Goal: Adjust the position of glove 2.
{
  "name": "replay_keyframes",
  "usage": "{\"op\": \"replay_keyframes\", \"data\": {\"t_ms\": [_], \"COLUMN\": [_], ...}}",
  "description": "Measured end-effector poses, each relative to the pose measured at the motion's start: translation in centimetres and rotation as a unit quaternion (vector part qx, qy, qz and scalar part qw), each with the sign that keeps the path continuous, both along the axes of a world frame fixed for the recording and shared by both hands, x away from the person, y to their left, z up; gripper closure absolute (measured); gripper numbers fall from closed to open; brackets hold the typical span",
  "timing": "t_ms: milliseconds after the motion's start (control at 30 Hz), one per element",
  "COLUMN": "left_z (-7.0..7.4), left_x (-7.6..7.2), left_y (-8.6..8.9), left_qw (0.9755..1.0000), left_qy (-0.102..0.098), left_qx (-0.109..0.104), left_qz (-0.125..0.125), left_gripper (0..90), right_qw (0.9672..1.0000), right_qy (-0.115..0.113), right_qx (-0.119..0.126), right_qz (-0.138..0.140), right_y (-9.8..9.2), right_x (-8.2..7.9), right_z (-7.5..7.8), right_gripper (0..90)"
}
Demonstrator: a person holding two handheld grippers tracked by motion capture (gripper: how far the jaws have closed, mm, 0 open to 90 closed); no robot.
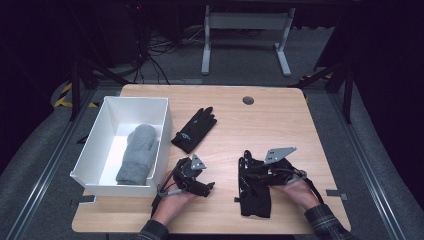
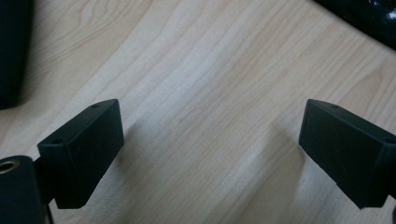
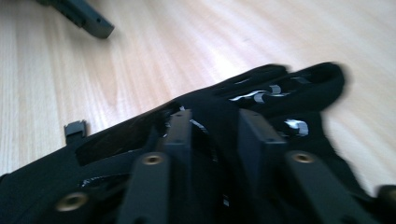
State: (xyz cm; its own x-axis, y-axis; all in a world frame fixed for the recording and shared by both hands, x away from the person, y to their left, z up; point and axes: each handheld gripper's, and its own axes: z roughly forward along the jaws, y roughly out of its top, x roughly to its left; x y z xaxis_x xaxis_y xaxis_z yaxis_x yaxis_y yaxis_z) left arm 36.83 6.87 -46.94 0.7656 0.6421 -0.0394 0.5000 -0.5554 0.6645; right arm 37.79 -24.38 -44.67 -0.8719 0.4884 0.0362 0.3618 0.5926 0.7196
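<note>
Black grippers (image 1: pixel 210 187) with grey plates; apparently plaid sleeves (image 1: pixel 325 222).

A black glove (image 1: pixel 254 192) with pale markings lies flat on the wooden table near the front edge, fingers pointing away from the person, cuff toward them, right of centre.

On the wooden counter (image 1: pixel 280 125) a white bin (image 1: pixel 95 145) holds a grey mitten (image 1: pixel 137 155), and a black glove (image 1: pixel 195 129) lies just beside it. Nearer the person, the left gripper (image 1: pixel 202 186) rests on bare wood, while the right gripper (image 1: pixel 250 172) sits over a second black glove (image 1: pixel 256 202)
</note>
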Motion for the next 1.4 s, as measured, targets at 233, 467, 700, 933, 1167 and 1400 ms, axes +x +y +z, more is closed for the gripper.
{"op": "replay_keyframes", "data": {"t_ms": [233,467,700,933,1167,1400], "left_z": [1.5,3.0,4.5,5.0,4.0,2.6], "left_x": [1.6,4.0,7.6,10.6,14.2,15.5], "left_y": [-0.1,-0.5,-0.2,-0.7,-1.1,-0.8], "left_qw": [0.9997,0.9988,0.9961,0.9930,0.9904,0.9891], "left_qy": [0.000,-0.014,-0.026,-0.039,-0.025,-0.014], "left_qx": [-0.010,-0.019,-0.020,-0.006,0.001,0.013], "left_qz": [0.022,0.043,0.081,0.111,0.136,0.146], "left_gripper": [7.1,7.0,9.8,13.2,17.3,36.7], "right_qw": [0.9959,0.9916,0.9892,0.9894,0.9897,0.9898], "right_qy": [-0.030,-0.031,-0.026,-0.025,-0.024,-0.021], "right_qx": [0.002,0.002,-0.004,-0.006,-0.005,0.001], "right_qz": [-0.085,-0.125,-0.144,-0.143,-0.141,-0.141], "right_y": [-3.5,-5.9,-7.4,-7.4,-7.4,-7.7], "right_x": [-0.4,-0.4,-0.3,-0.2,-0.3,-0.4], "right_z": [-0.2,-0.9,-1.7,-2.0,-2.0,-1.8], "right_gripper": [32.3,28.9,22.9,22.7,23.1,23.9]}}
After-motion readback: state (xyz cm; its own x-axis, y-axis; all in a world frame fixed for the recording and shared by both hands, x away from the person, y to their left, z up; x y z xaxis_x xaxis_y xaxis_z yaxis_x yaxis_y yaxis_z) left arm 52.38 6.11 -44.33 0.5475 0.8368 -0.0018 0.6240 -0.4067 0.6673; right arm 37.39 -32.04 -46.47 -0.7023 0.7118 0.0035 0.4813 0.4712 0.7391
